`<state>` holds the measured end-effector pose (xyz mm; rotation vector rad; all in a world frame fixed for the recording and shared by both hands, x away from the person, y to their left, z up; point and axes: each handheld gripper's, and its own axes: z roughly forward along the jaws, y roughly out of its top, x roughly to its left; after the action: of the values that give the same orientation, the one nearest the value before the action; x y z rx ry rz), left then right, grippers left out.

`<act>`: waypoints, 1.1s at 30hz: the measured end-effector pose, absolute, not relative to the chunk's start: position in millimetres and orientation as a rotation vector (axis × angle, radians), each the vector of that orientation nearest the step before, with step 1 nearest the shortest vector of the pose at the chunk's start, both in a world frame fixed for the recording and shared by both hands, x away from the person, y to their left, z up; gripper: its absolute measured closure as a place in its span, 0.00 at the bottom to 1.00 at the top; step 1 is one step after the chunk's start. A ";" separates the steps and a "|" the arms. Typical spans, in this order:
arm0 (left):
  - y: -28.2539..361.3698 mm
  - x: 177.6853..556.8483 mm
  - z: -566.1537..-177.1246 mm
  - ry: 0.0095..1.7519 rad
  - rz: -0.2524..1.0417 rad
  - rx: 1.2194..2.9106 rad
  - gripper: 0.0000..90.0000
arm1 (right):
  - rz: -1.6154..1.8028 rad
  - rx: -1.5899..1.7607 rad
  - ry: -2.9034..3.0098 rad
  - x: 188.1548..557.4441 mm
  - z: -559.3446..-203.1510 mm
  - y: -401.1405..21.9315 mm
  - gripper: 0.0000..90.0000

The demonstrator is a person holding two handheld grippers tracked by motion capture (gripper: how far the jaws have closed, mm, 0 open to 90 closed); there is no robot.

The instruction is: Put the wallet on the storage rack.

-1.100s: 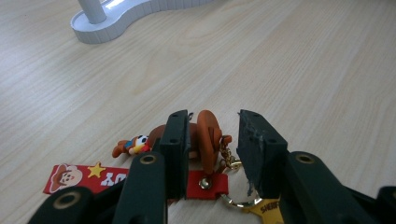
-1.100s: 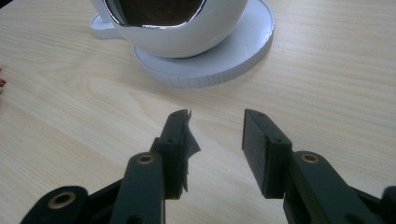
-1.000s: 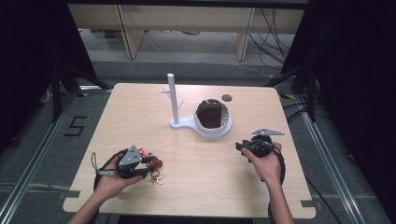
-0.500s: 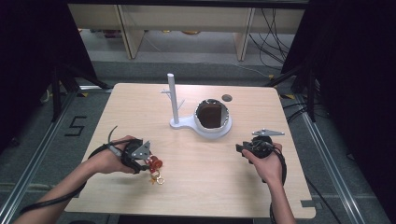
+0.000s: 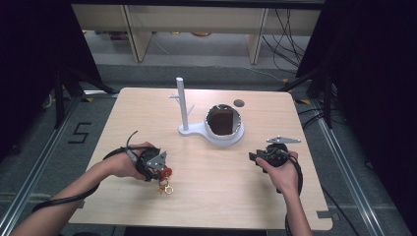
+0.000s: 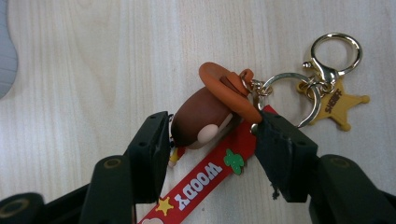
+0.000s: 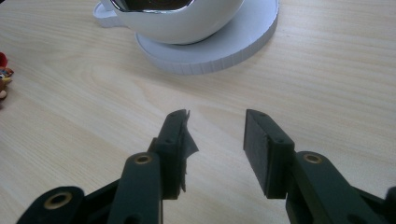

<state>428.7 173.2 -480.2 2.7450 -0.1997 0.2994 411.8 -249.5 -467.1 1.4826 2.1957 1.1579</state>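
- Red Woody strap (image 6: 205, 179): lower end cut off by the bottom edge of the left gripper view.
- Figure's body (image 6: 173, 151): mostly hidden behind the left-hand jaw.
- White bowl (image 7: 180, 16): top cropped in the right gripper view.
- Keychain (image 5: 164, 184): too small to read in the high view.

Two hands, two grippers, low over the table

The left hand (image 5: 129, 162) holds the left gripper (image 6: 212, 135) down at the table (image 5: 236, 196), its jaws parted on either side of a keychain figure (image 6: 205, 116). The right hand (image 5: 282, 172) holds the right gripper (image 7: 215, 140) with jaws apart, pointed toward the white bowl stand (image 7: 219, 42).
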 end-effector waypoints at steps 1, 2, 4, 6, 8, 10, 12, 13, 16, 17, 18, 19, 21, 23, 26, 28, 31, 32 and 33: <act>173.1 429.2 -480.5 -0.201 0.292 2.744 0.50 | 1.155 1.487 2.195 411.9 -466.6 -249.2 0.67; 173.0 429.5 -480.5 -0.203 0.288 2.743 0.50 | 1.138 1.492 2.195 411.8 -465.8 -248.8 0.67; 173.2 430.6 -480.8 -0.206 0.274 2.739 0.51 | 1.150 1.486 2.199 412.5 -465.6 -248.7 0.67; 173.6 431.2 -480.9 -0.207 0.266 2.737 0.52 | 1.150 1.486 2.199 412.7 -465.3 -248.1 0.67; 173.8 430.5 -481.0 -0.194 0.270 2.736 0.53 | 1.149 1.485 2.199 412.7 -465.4 -248.0 0.67; 173.4 428.7 -480.6 -0.144 0.256 2.746 0.54 | 1.147 1.487 2.201 412.7 -465.7 -247.9 0.67; 172.4 427.0 -479.1 -0.108 0.229 2.762 0.54 | 1.146 1.488 2.201 412.7 -465.9 -247.8 0.67; 171.8 426.5 -478.4 -0.115 0.223 2.773 0.54 | 1.146 1.487 2.201 412.7 -465.7 -247.8 0.67; 169.3 426.4 -476.3 -0.097 0.208 2.797 0.54 | 1.133 1.480 2.196 412.3 -464.1 -248.2 0.67; 168.4 427.2 -475.7 -0.106 0.207 2.802 0.54 | 1.135 1.479 2.197 412.3 -463.7 -248.4 0.67; 167.3 428.5 -475.3 -0.123 0.215 2.801 0.54 | 1.149 1.526 2.194 410.8 -462.9 -246.5 0.67; 166.4 429.4 -475.3 -0.129 0.217 2.799 0.53 | 1.178 1.526 2.186 411.3 -464.0 -245.8 0.67; 164.6 431.7 -477.6 -0.158 0.220 2.805 0.50 | 1.176 1.525 2.187 411.4 -464.0 -246.0 0.67; 163.7 433.3 -478.8 -0.167 0.207 2.803 0.47 | 1.147 1.479 2.197 412.6 -464.1 -248.9 0.67; 163.0 436.3 -479.1 -0.194 0.187 2.798 0.45 | 1.142 1.535 2.196 410.8 -464.4 -247.4 0.67; 162.5 437.8 -479.2 -0.198 0.156 2.803 0.46 | 1.148 1.533 2.195 411.0 -465.6 -247.6 0.67; 160.8 438.1 -479.9 -0.190 0.111 2.804 0.52 | 1.173 1.530 2.188 411.6 -467.8 -246.6 0.67; 160.4 438.4 -480.0 -0.185 0.097 2.809 0.52 | 1.150 1.487 2.198 412.5 -467.4 -248.8 0.67; 160.0 440.4 -478.7 -0.207 0.089 2.833 0.53 | 1.145 1.489 2.200 412.4 -467.3 -248.7 0.67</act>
<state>440.4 160.0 -478.7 2.8329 -0.2072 0.0889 412.4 -248.7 -467.3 1.4886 2.1997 1.1454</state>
